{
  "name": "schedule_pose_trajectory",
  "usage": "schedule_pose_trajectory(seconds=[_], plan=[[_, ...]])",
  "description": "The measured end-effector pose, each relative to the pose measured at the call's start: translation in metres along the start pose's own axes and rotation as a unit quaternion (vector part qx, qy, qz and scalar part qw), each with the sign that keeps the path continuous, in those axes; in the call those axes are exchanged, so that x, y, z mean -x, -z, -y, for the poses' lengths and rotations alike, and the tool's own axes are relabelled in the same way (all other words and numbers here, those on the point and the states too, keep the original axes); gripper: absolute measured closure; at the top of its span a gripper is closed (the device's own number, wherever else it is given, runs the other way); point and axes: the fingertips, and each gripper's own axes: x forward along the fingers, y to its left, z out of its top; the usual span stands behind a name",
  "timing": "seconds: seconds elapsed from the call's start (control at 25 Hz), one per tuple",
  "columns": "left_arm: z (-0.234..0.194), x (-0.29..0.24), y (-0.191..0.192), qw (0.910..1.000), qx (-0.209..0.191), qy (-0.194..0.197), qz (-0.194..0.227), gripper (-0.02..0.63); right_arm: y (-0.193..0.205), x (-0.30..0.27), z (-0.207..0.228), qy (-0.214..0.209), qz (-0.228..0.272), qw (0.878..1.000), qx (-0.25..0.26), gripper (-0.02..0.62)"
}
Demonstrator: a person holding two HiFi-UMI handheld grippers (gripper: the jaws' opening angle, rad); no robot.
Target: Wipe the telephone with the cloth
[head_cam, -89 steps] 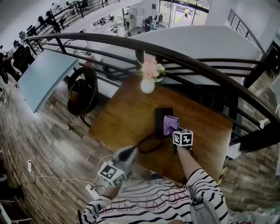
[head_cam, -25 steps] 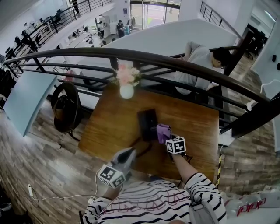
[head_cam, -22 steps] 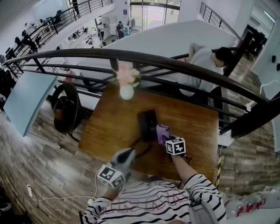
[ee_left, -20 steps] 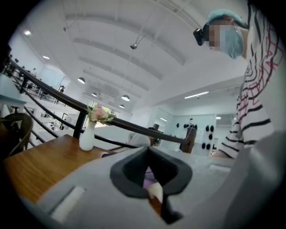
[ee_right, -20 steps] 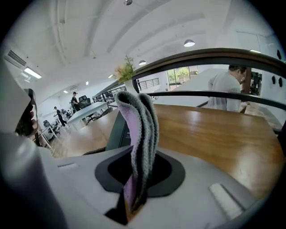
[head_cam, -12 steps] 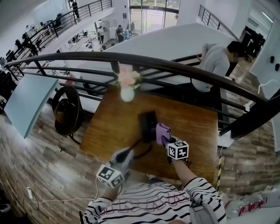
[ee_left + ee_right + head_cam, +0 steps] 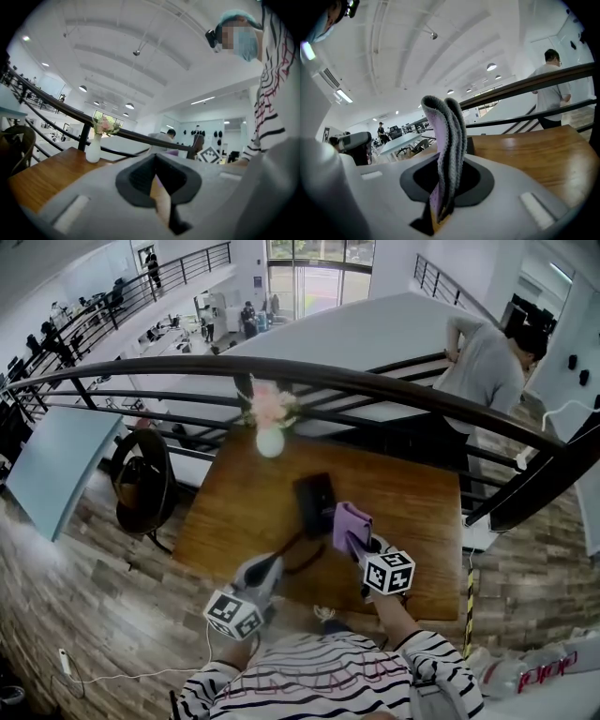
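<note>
Now the right gripper has its jaws clenched on the cloth, just right of the telephone at mid-counter. The left gripper, jaws together and empty, hangs at the near edge.

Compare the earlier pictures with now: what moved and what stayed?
The right gripper, shut on the purple cloth, drew it off the telephone toward the person. The left gripper stayed shut and empty at the table's near edge; telephone and flower vase unmoved.
</note>
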Motion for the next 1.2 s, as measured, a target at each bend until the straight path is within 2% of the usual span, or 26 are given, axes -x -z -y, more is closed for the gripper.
schedule_pose_trajectory(seconds=[0.56, 1.2], plan=[[0.019, 0.049, 0.012, 1.0, 0.004, 0.001, -0.002, 0.604, 0.009, 0.075, -0.069, -0.003, 0.065, 0.998, -0.009, 0.538], [0.026, 0.073, 0.019, 0.9997, 0.003, 0.019, -0.014, 0.604, 0.031, 0.106, -0.098, 0.015, 0.079, 0.996, -0.024, 0.54]])
